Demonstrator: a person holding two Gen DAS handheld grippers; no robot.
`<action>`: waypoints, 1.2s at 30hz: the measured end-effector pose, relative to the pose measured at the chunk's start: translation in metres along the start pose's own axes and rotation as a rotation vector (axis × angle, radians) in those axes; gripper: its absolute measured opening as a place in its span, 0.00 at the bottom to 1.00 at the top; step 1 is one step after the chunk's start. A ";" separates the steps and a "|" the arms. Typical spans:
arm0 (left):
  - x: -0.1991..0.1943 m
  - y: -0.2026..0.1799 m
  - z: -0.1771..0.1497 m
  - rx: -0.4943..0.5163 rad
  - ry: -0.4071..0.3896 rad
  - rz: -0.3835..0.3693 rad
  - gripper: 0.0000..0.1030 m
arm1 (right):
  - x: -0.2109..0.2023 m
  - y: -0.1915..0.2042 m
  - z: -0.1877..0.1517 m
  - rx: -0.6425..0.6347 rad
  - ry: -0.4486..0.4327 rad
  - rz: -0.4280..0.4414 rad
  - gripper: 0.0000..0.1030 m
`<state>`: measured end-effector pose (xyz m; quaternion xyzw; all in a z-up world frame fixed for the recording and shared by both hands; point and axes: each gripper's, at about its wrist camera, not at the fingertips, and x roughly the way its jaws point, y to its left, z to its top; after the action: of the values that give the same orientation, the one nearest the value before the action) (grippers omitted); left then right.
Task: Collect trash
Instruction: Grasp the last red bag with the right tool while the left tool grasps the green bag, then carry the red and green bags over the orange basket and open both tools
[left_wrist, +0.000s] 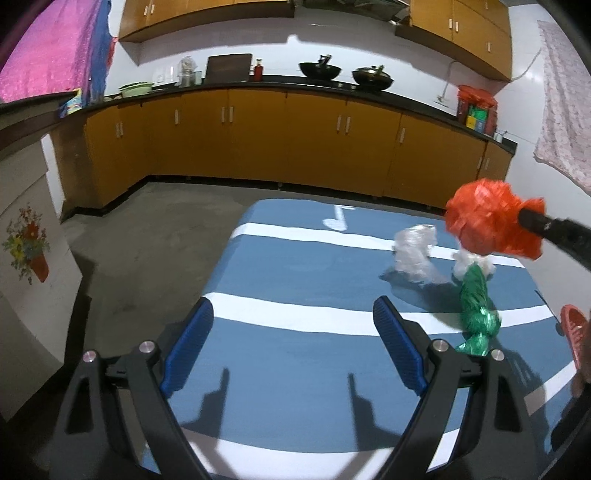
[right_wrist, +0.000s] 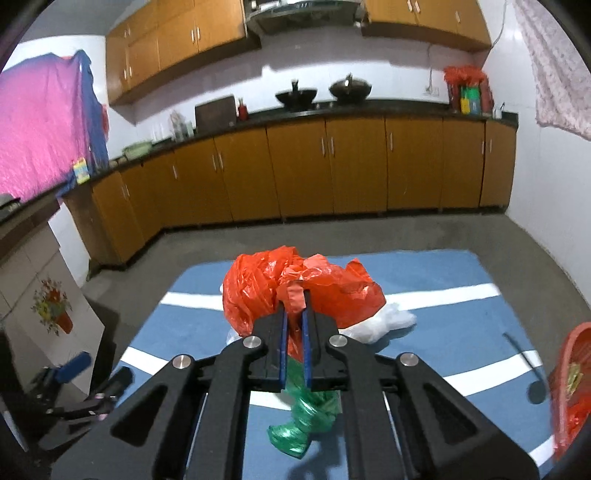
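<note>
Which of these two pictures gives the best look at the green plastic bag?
The left wrist view. There the green bag lies twisted on the blue striped cloth, nearly all of it visible. In the right wrist view the right gripper, shut on the red bag, hides the green bag's upper part.

Red bag (right_wrist: 306, 288): thin crinkled glossy plastic. Green bag (right_wrist: 303, 417): shiny twisted film. Clear wrap (left_wrist: 415, 253) (translucent, crumpled). Bench cloth (left_wrist: 295, 339) matt. Claw pads (left_wrist: 190, 350): ribbed blue.
</note>
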<state>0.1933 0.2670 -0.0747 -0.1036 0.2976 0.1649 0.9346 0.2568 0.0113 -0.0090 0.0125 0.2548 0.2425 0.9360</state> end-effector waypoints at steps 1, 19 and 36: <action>0.000 -0.005 0.000 0.006 0.002 -0.012 0.84 | -0.008 -0.005 0.001 0.009 -0.015 -0.004 0.07; 0.048 -0.154 0.001 0.161 0.120 -0.245 0.84 | -0.056 -0.130 -0.039 0.155 -0.003 -0.285 0.07; 0.088 -0.203 -0.014 0.196 0.278 -0.217 0.32 | -0.090 -0.168 -0.059 0.188 -0.003 -0.317 0.07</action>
<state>0.3288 0.0976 -0.1182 -0.0654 0.4253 0.0176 0.9025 0.2360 -0.1836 -0.0426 0.0602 0.2738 0.0668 0.9576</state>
